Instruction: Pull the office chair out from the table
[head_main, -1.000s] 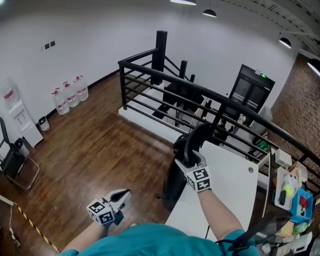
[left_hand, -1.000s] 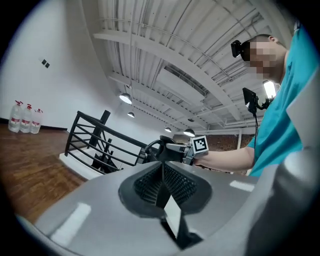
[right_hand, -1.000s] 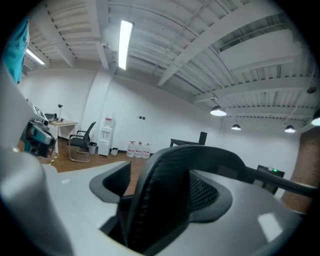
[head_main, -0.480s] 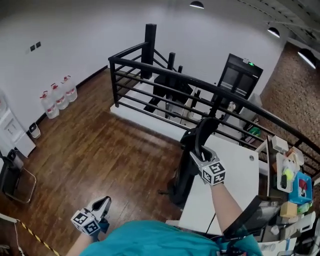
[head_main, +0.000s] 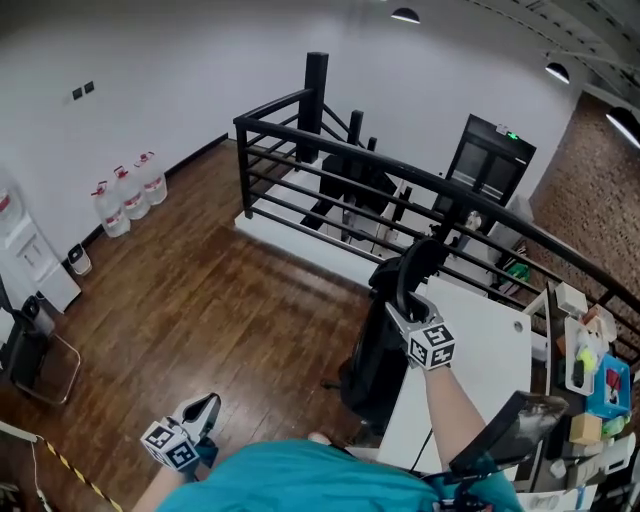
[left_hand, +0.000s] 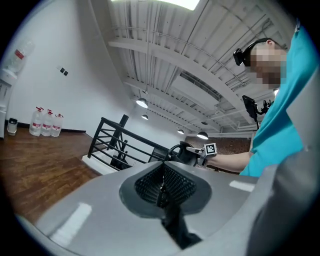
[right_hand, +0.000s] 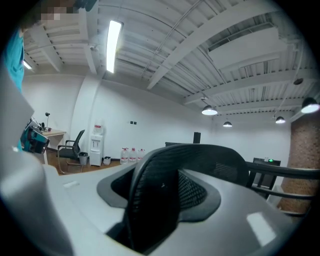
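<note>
A black mesh office chair (head_main: 383, 350) stands against the left edge of the white table (head_main: 485, 350). My right gripper (head_main: 404, 298) reaches level onto the top edge of its backrest (head_main: 420, 258). Its jaws have just been closing and now grip that edge. In the right gripper view the curved backrest rim (right_hand: 210, 155) fills the gap between the pads. My left gripper (head_main: 207, 408) hangs low at the left over the wood floor, far from the chair. Its pads meet with nothing between them (left_hand: 161, 186).
A black railing (head_main: 340, 150) runs behind the chair and table. Water bottles (head_main: 125, 190) stand by the far wall. Another chair (head_main: 30, 345) sits at the left edge. A dark cabinet (head_main: 492, 165) and a cluttered shelf (head_main: 590, 375) are on the right.
My left gripper has swung down and back toward my body at the lower left. The right gripper has stayed on the backrest top, shifted slightly right with it.
</note>
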